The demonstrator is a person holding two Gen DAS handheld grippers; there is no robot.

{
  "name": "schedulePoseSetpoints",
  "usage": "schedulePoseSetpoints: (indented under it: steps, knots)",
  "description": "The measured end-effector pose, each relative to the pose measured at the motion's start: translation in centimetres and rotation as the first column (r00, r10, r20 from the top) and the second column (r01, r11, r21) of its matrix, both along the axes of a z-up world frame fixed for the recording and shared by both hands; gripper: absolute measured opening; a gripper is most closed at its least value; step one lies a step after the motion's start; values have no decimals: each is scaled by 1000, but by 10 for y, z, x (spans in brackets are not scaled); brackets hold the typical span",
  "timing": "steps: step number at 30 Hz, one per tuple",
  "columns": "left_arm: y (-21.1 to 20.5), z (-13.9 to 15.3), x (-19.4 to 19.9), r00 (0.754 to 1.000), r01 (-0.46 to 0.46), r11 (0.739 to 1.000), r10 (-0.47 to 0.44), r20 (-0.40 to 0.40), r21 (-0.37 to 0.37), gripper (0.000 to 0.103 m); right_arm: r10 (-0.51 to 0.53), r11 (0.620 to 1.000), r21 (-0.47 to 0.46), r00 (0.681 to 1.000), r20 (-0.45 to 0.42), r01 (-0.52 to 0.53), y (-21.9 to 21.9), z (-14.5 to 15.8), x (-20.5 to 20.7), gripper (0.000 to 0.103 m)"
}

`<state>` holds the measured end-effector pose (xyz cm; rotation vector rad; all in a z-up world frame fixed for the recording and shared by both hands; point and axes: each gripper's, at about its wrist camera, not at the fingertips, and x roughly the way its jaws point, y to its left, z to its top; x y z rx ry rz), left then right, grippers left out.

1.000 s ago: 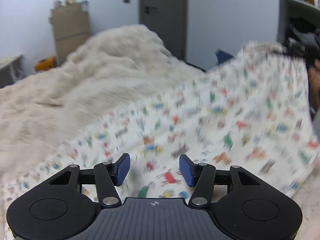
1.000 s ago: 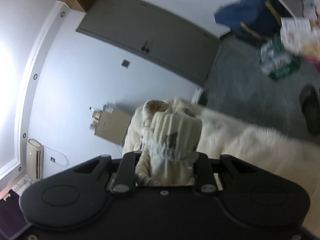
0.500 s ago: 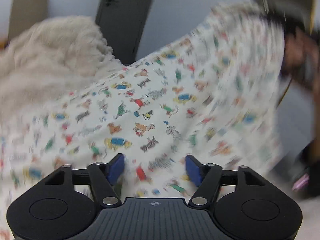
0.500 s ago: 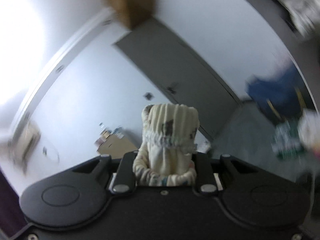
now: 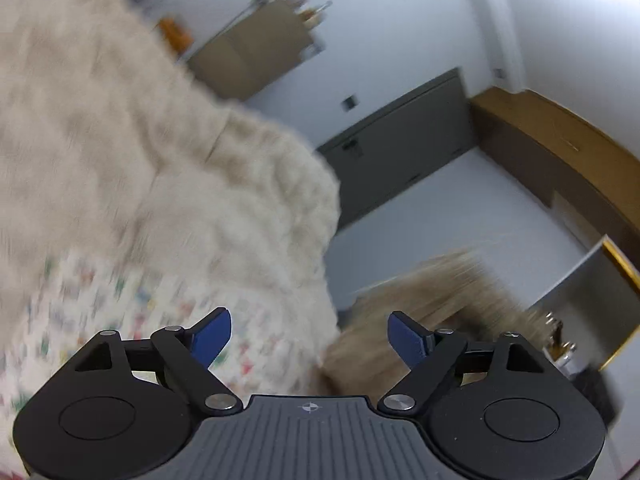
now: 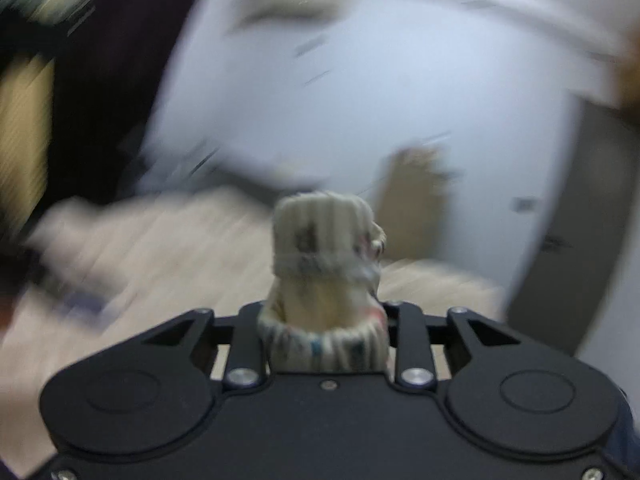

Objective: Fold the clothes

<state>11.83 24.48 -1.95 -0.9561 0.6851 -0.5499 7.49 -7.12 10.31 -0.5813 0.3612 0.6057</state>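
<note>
A cream garment with small coloured animal prints [image 5: 100, 312] lies on a fluffy cream blanket [image 5: 120, 140], low at the left in the left wrist view. My left gripper [image 5: 310, 336] hangs open above its right edge, blue pads [image 5: 210, 336] wide apart, nothing between them. In the right wrist view my right gripper [image 6: 326, 312] is shut on a bunched ribbed cuff of the printed garment [image 6: 324, 248], which stands up between the hidden fingertips. Both views are motion-blurred.
A cardboard box [image 5: 256, 52] stands by the white wall beyond the blanket, beside a grey door [image 5: 400, 148]. A blurred tan furry shape [image 5: 432, 304] shows past the left gripper. A wooden wardrobe top [image 5: 560, 140] fills the right. The blanket [image 6: 160, 248] spreads below the right gripper.
Both cameras have swung sharply. The lifted printed fabric that filled the left view has dropped to the lower left. The right gripper keeps hold of the cuff and now faces the blanket and box.
</note>
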Motion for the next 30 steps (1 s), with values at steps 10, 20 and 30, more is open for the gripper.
schedulePoseSetpoints:
  steps: [10,20,30]
  knots:
    - [-29,-33,25,986,144,989,-143,-82,11,81,302,953,137,883,-358,-271,-67,-11,-42,66]
    - [-54,0,14,982,185,954,-170,-81,236,26,255,896,437,893,-370,-75,-158,2,-18,66]
    - [-38,93,26,989,88,933,-124,82,350,15,213,875,484,917,-337,-25,-169,5,-10,66]
